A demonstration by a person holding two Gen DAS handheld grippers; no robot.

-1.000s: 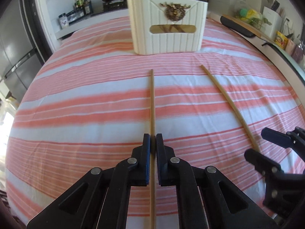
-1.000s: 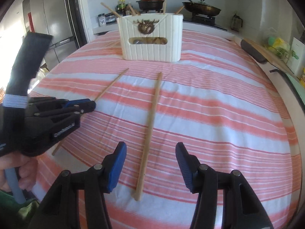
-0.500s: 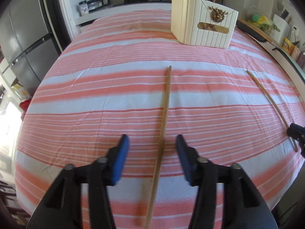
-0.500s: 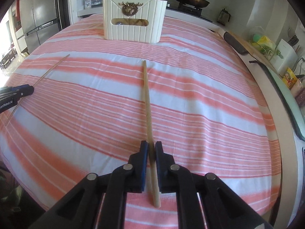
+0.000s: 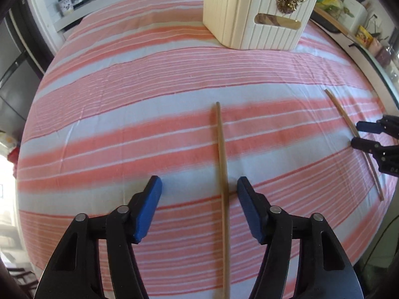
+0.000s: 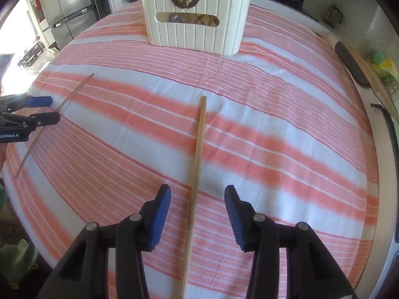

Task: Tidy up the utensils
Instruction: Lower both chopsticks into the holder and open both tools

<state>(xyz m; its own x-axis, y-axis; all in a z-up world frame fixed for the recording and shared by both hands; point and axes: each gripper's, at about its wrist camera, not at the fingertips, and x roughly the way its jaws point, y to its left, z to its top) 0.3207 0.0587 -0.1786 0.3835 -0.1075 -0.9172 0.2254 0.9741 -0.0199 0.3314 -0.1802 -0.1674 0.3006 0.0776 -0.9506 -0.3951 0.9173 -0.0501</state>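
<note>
While both grippers point steeply down at the table, I read each one as straddling a chopstick without gripping it. My left gripper [image 5: 199,206] has its blue pads [image 5: 147,209] standing apart and closing at this moment; the left chopstick [image 5: 222,174] lies between them, nearer the right-hand pad, with a gap showing on each side. My right gripper [image 6: 198,218] has its pads [image 6: 159,214] apart as well, and its jaws are opening; the right chopstick [image 6: 197,164] runs up the middle of the gap, touching neither pad so far as I can tell.

Each chopstick lies flat on the striped tablecloth [image 5: 112,104], tip directed roughly toward the far end. In the left wrist view the right chopstick [image 5: 354,134] appears at the right edge with the other gripper [image 5: 359,134] over it; in the right wrist view the left chopstick [image 6: 54,122] appears at the left edge likewise. The two sticks lie well apart.

Beyond them stands the white utensil holder [image 6: 197,25], ribbed, with a brass ornament and a slot window; several wooden sticks already rise from its top. Pans and jars sit on the counter behind.

I judge the step in hand to be the pick-up of the last two chopsticks, one per gripper. The next move calls for centring each stick between its pads, closing firmly on the thin shaft, lifting clear of the cloth, then carrying both to the holder and tipping them upright into its open top.
</note>
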